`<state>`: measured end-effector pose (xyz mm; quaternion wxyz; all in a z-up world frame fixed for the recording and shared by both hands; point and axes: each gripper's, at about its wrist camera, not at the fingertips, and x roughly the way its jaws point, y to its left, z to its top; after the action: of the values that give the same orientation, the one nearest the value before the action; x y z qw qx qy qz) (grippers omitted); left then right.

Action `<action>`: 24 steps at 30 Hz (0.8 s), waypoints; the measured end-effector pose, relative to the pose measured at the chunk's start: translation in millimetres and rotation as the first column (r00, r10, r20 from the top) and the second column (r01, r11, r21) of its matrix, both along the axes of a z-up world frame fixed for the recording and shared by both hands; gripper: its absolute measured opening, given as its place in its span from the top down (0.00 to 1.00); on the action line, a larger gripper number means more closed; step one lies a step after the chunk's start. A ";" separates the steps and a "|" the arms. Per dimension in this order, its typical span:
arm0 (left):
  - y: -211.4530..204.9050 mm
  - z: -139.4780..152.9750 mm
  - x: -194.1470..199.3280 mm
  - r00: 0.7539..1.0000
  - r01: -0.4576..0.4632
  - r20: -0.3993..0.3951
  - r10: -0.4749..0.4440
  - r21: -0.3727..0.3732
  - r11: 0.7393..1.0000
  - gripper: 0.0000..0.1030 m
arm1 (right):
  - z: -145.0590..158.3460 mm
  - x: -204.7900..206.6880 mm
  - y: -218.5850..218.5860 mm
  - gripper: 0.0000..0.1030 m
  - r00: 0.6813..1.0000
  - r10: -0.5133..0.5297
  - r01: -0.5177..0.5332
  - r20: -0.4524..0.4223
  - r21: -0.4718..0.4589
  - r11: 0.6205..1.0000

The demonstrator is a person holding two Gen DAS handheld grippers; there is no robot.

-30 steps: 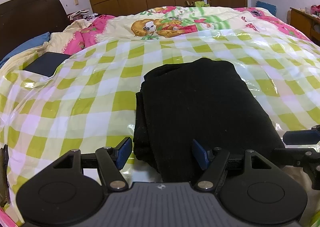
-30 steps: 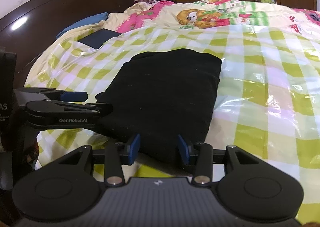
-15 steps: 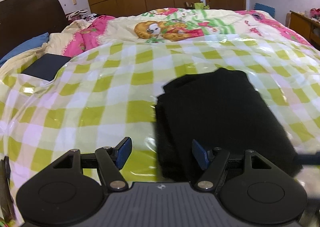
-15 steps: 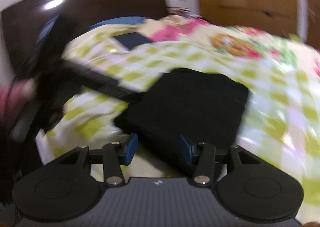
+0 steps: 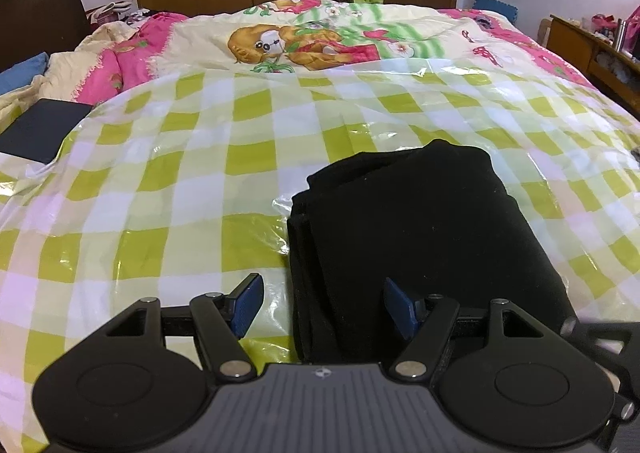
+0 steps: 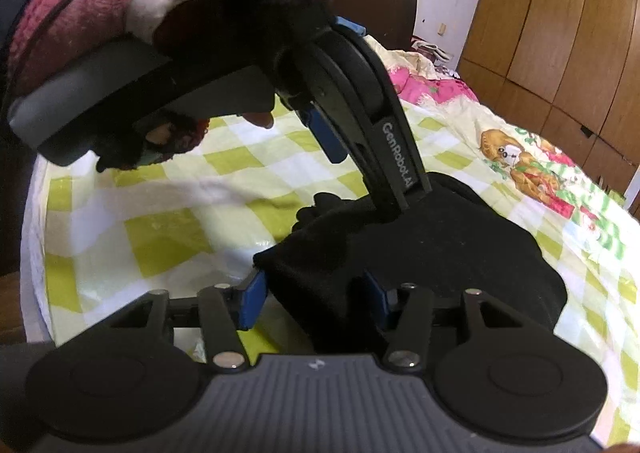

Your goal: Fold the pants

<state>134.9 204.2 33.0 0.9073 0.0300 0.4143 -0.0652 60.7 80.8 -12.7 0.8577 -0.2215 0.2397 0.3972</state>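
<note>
Jaws of the right gripper (image 6: 314,299) have just been closing, and a raised corner of the black pants (image 6: 440,249) sits between the blue pads; the cloth fills most of the gap, but whether both pads are pressing on it cannot be told for sure. Jaws of the left gripper (image 5: 322,303) stand wide open and hold nothing: the near left edge of the pants (image 5: 412,233) lies between them, nearer the right-hand pad, with bare plastic under the other pad.

In the right wrist view the left gripper (image 6: 340,113), carried in a gloved hand (image 6: 80,25), hangs above the bundle with one finger tip down at its top layer.

The pants lie already folded into a thick, compact stack on the glossy checked plastic sheet (image 5: 180,173) spread over the bed, near its front edge. They look soft, limp and light, so a pinched corner will probably lift only the upper layers and let the rest sag. The sheet looks slick, so the stack may slide when pushed. A better hold is likely the stacked edge, all layers at once.
</note>
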 end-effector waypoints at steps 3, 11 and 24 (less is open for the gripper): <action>2.0 1.2 1.8 1.000 0.023 -0.019 -0.024 -0.021 1.000 0.22 | 15.9 14.6 -19.6 0.90 0.990 -0.061 0.077 -0.130 0.117 0.990; -9.5 7.1 28.0 0.991 0.084 -0.093 -0.100 -0.162 0.983 0.23 | 49.5 44.9 -74.5 0.91 0.923 -0.115 0.258 -0.368 0.369 0.893; -27.3 40.7 68.5 0.985 0.174 0.008 -0.174 -0.107 0.979 0.66 | 80.0 50.0 -76.4 0.91 0.956 -0.094 0.217 -0.279 0.451 0.866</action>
<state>203.4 176.9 73.7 0.8983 0.0174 0.4065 -0.1662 110.7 4.4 67.3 0.8782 0.0680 0.2570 0.3976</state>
